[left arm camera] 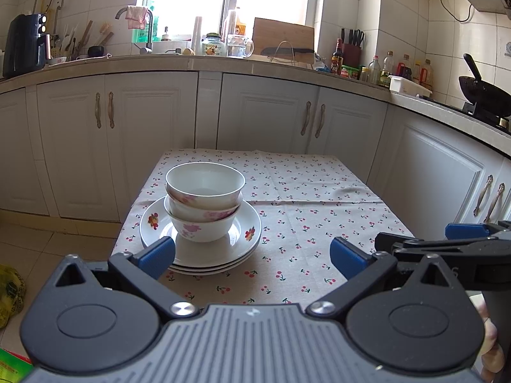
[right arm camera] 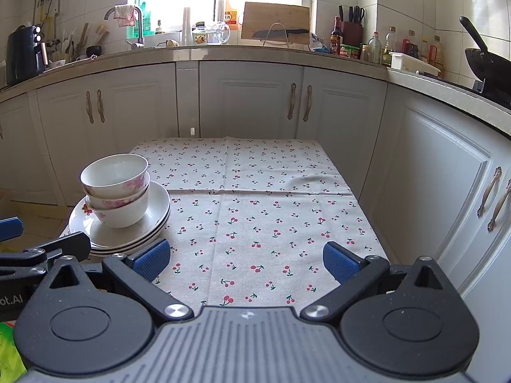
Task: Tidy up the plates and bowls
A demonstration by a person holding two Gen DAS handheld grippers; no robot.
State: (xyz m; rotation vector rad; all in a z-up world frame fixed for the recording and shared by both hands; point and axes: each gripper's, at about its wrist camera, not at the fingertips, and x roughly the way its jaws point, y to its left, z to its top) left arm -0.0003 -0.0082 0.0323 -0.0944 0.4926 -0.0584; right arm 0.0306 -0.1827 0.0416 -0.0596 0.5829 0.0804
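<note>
White bowls with pink flowers (left arm camera: 204,201) (right arm camera: 116,188) sit nested on a stack of white plates (left arm camera: 150,229) (right arm camera: 159,210) at the left side of a small table with a cherry-print cloth (left arm camera: 303,223) (right arm camera: 255,207). My left gripper (left arm camera: 252,257) is open, held just in front of the stack, with nothing between its blue pads (left arm camera: 158,255). To the right of the stack, over bare cloth, my right gripper (right arm camera: 247,260) is open and holds nothing. The right gripper's side (left arm camera: 447,242) shows at the left wrist view's right edge.
White kitchen cabinets (left arm camera: 255,111) (right arm camera: 249,99) wrap around behind and to the right of the table. The counter carries a sink tap (left arm camera: 140,16), bottles, a knife block and a wok (left arm camera: 482,89). Floor lies to the left, with a green bag (left arm camera: 9,296) near the edge.
</note>
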